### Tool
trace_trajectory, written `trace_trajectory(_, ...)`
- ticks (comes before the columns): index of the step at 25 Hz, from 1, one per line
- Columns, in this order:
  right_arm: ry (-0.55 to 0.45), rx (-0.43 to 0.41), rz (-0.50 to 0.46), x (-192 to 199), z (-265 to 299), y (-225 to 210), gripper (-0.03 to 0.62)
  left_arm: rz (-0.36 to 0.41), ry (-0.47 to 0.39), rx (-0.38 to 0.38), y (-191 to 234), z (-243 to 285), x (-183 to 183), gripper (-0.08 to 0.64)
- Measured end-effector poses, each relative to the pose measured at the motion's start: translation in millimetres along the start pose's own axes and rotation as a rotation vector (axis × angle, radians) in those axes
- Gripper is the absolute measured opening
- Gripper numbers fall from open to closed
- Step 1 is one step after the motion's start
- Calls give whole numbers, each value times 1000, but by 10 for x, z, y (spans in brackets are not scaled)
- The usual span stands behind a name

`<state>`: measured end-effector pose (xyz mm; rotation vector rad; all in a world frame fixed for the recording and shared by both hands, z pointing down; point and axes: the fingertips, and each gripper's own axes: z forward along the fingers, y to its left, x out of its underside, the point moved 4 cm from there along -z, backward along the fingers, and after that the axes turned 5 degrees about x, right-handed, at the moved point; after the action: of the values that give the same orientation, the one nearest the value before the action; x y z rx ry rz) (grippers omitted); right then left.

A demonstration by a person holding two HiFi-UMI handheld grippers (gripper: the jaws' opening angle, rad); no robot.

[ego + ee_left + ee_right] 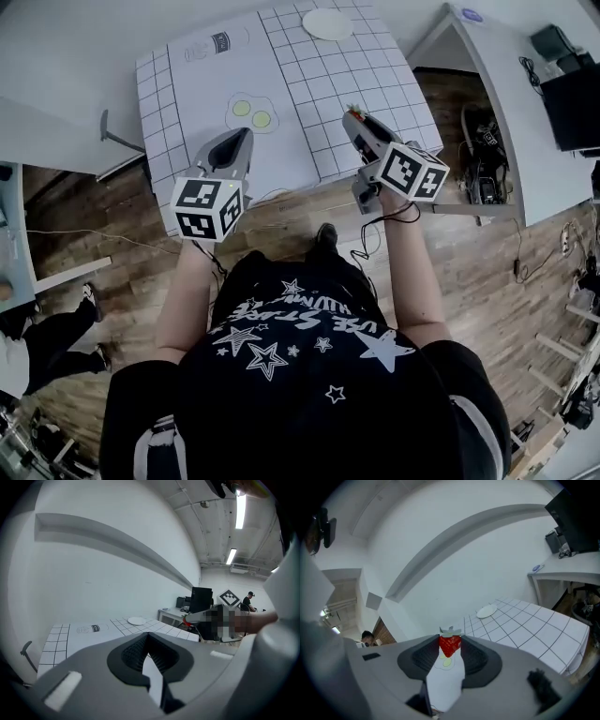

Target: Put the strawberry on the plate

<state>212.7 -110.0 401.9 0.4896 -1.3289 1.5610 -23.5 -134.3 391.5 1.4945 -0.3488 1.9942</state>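
Note:
A red strawberry (450, 644) with a green top is clamped between the pads of my right gripper (450, 641), which is shut on it. In the head view that gripper (355, 116) hangs over the right part of the gridded table mat (319, 84), holding the strawberry (353, 110). The white plate (327, 23) lies at the far edge of the mat, well beyond it, and also shows as the plate (486, 611) and the plate (136, 620). My left gripper (244, 136) is shut and empty, and hovers near the mat's front by the left gripper (147, 635).
A flat fried-egg figure (251, 113) lies on the mat between the two grippers. A printed label (214, 44) marks the mat's far left. A white desk (511, 103) with cables and a monitor stands to the right. A person's legs (56, 328) stand on the wooden floor at left.

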Motion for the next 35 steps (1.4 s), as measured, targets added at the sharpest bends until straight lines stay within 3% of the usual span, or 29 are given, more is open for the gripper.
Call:
trace_trajectory(10, 98, -132, -55, -213, 98, -521, 150, -65, -26, -159, -361, 330, 1, 6)
trace_trajectory(17, 132, -208, -70, -367, 212, -600, 150, -96, -47, -249, -441, 326, -32, 6)
trace_trajectory(26, 109, -174, -87, -550, 396, -559, 150, -81, -87, -206, -94, 605, -351, 6)
trace_trajectory(35, 28, -77, -112, -1023, 563, -562, 150, -25, -142, -88, 304, 1104, -891, 6)
